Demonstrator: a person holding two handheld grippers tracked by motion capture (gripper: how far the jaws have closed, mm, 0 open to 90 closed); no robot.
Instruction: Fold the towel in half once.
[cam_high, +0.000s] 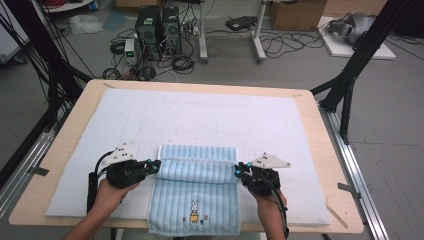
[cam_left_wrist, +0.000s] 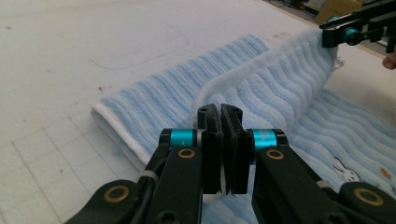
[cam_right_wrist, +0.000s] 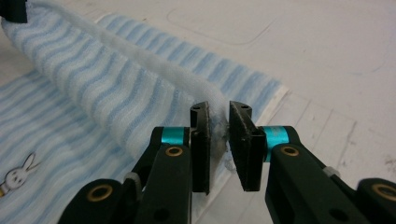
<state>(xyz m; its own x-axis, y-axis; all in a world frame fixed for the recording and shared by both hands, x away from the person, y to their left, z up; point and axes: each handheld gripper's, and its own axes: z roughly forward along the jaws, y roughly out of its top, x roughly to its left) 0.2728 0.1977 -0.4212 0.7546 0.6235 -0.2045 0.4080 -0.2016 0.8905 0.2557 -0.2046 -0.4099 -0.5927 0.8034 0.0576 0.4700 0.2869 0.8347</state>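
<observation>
Striped blue towel (cam_high: 195, 190) lies half-folded, its lifted edge pinched by left claw (cam_high: 156, 165) and right claw (cam_high: 237, 171).

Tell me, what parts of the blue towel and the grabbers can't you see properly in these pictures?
- Towel: its near edge is cut off by the bottom of the high view.
- Towel corner in the left gripper: hidden between the shut jaws in the left gripper view.
- Bunny picture: cut off by the left edge of the right gripper view.
- Right gripper: the corner it pinches is a blurry tuft.
</observation>
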